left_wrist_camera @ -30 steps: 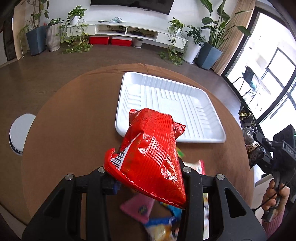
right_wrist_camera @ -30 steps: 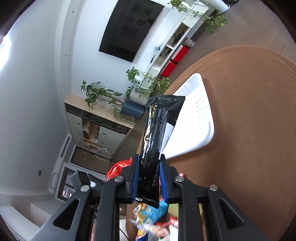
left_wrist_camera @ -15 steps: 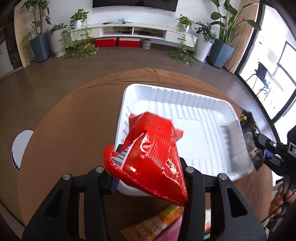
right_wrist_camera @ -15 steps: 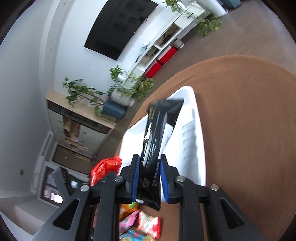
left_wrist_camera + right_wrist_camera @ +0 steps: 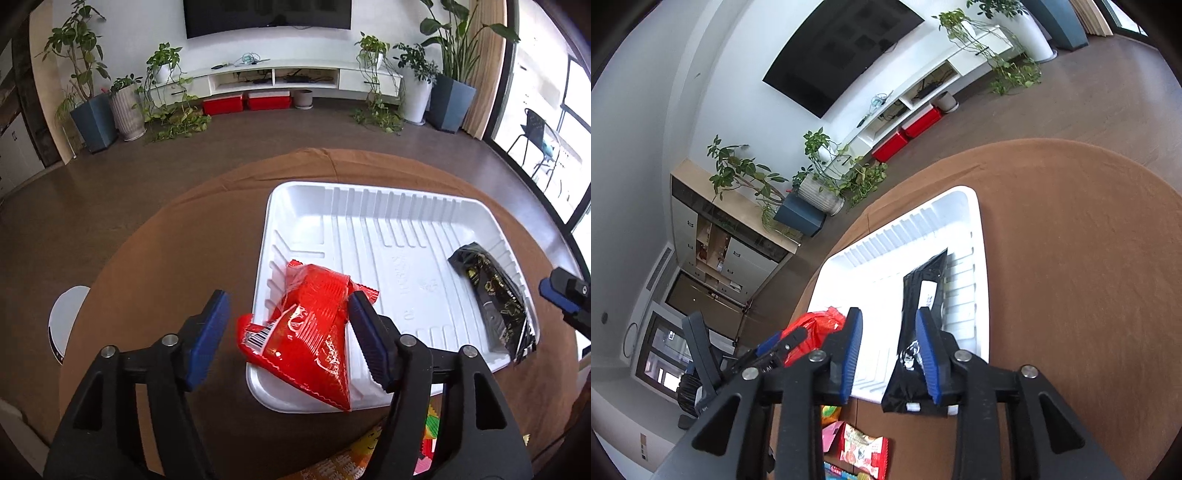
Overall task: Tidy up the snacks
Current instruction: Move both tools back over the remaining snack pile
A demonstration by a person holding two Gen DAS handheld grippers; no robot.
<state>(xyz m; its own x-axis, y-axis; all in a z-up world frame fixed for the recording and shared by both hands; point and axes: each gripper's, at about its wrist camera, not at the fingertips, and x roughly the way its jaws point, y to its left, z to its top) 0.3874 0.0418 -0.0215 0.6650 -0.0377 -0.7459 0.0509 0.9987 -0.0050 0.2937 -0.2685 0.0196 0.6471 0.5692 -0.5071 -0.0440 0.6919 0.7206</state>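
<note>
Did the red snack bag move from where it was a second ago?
Yes. The red snack bag went forward, from over the brown table onto the white tray.

Hidden and cut-off parts around the white tray

The loose snack packets [image 5: 373, 448] at the bottom edge are cut off by the frame and partly behind the left gripper [image 5: 286, 334], so their print is unreadable; the black packet [image 5: 925, 295] hides its lower end behind the right gripper [image 5: 888, 354].
</note>
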